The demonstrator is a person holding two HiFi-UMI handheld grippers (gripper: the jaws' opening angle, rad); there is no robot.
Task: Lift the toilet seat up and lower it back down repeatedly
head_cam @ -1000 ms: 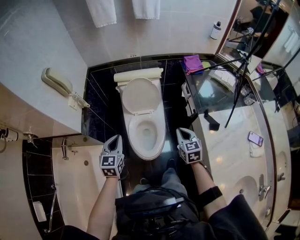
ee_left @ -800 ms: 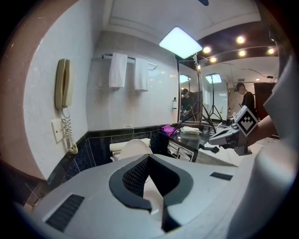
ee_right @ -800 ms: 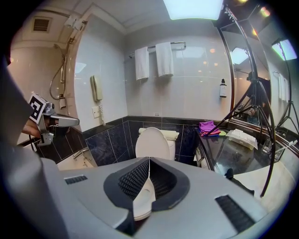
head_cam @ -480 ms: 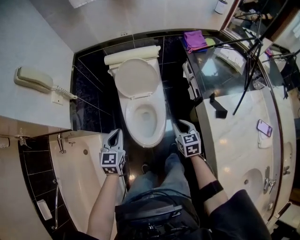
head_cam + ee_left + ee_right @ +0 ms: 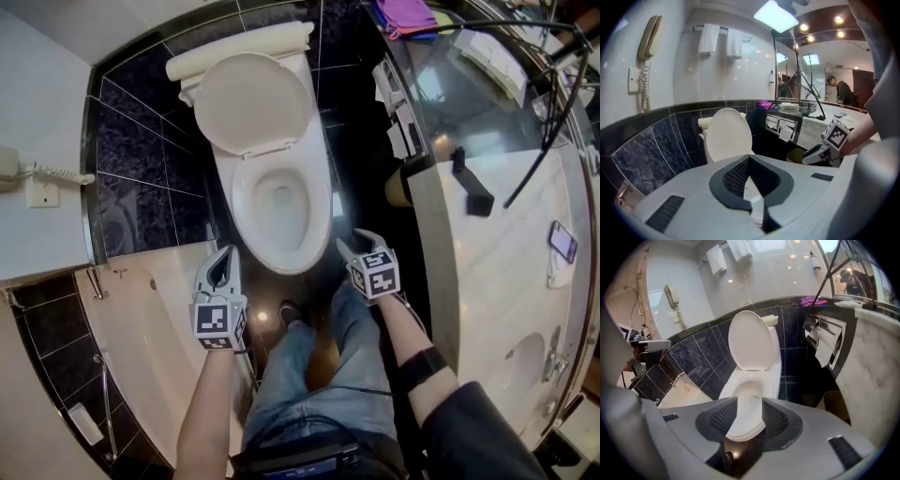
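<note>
A: Seat?
B: toilet seat [image 5: 253, 101] raised against tank [image 5: 236, 52], well ahead of both fingertips.
A: Fingers?
B: left gripper [image 5: 226, 255] pressed together, empty. right gripper [image 5: 354, 242] just been opening, nothing between, likely readying to lower the seat.

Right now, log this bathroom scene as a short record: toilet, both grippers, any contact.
toilet lid: raised, standing at the back of the bowl
bowl: uncovered
left gripper: shut, empty, left of the bowl's front
right gripper: open, jaws have just been opening, nothing gripped, right of the bowl's front
contact with toilet: none, both grippers apart from it
wall phone: on its cradle, cord hanging
</note>
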